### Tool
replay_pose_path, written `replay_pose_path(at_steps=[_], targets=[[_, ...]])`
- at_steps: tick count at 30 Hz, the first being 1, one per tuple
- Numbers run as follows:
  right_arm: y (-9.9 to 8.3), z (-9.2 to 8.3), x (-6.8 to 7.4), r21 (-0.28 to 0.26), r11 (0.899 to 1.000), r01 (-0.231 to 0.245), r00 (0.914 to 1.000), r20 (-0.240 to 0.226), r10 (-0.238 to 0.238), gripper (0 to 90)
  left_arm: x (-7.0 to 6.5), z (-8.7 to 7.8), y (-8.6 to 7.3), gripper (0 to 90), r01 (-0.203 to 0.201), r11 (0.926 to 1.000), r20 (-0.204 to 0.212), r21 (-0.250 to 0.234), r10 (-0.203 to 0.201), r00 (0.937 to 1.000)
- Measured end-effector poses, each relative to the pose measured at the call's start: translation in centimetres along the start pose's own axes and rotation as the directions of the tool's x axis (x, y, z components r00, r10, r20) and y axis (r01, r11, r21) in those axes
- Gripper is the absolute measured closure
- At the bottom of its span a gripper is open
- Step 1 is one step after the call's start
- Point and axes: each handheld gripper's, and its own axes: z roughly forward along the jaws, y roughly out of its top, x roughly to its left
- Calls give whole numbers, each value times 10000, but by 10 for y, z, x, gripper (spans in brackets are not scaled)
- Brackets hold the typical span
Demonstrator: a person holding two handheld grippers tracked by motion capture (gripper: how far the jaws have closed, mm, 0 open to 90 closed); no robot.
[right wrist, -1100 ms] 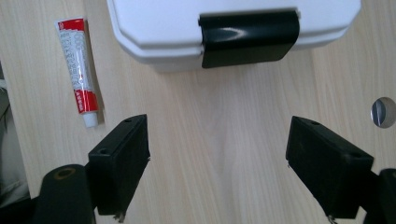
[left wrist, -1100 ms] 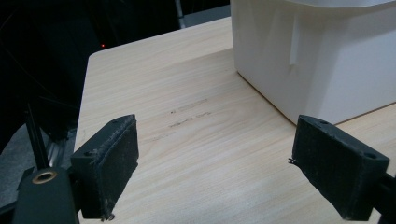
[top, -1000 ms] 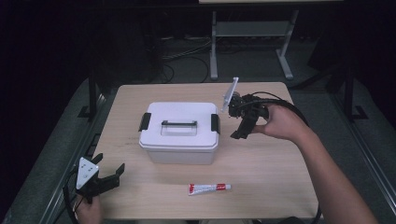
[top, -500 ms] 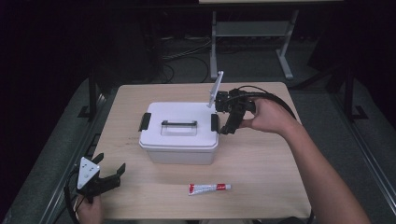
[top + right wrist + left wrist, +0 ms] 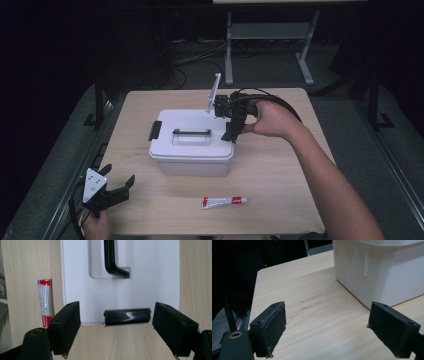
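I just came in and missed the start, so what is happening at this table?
A person holds a tool in each hand. The right tool hangs open over the right end of the white lidded box, its jaws either side of the black latch, not yet touching. The left tool waits open near the table's front left corner. A red-and-white tube lies in front of the box.

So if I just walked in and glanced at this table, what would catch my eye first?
Probably the white box with its black handle, sitting mid-table. The right gripper hangs open over the box's right end, its jaws either side of the black latch. Nearer the front edge lies a small red and white tube, and the left gripper waits open at the front left corner.
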Motion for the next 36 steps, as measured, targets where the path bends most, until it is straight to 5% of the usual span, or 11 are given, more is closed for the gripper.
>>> replay_pose_path(at_steps=[36], targets=[[62,26,0,257,9965,790,9965,-285,-783,311,2,1,-1,140,2,10000,-27,1,-2,10000]])
